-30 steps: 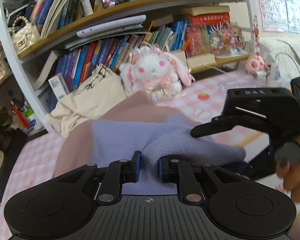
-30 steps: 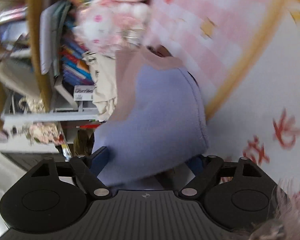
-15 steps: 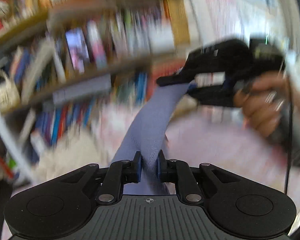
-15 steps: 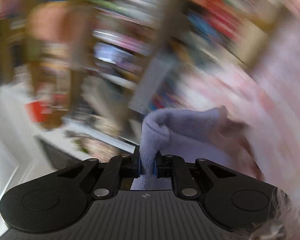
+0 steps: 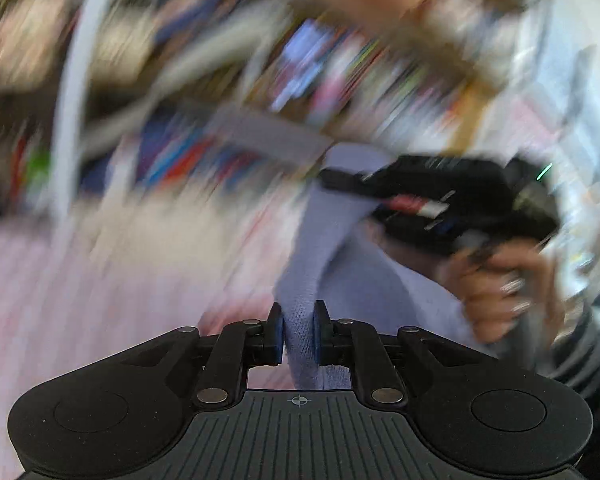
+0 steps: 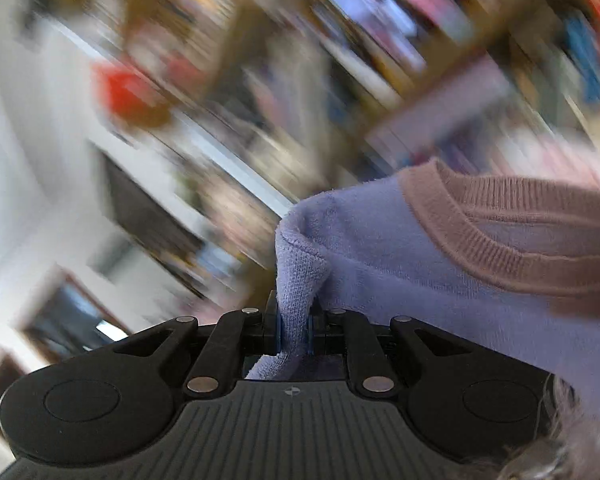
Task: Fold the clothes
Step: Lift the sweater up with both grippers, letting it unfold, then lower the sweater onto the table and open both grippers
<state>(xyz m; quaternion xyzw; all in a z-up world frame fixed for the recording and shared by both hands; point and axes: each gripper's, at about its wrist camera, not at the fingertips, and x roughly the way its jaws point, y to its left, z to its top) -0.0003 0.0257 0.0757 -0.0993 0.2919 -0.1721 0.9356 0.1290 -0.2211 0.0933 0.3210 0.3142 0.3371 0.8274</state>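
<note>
A lavender knit sweater [image 5: 320,248] with a dusty-pink ribbed collar [image 6: 500,232] hangs in the air between both grippers. My left gripper [image 5: 298,320] is shut on a fold of the lavender fabric. My right gripper [image 6: 294,312] is shut on another fold of the sweater [image 6: 400,264] near the collar. In the left wrist view the right gripper [image 5: 440,204] shows at the right, held by a hand [image 5: 500,280], with the fabric stretched from it down to my left fingers.
Both views are heavily motion-blurred. A bookshelf with coloured books [image 5: 260,80] fills the background, with its white frame [image 5: 72,100] at the left. A pink checked surface [image 5: 80,300] lies below at the left. The shelves also smear across the right wrist view [image 6: 380,60].
Both grippers have closed on the sweater and lifted it off the surface. The cameras are swinging fast, and the sweater now hangs stretched between the two grippers.
</note>
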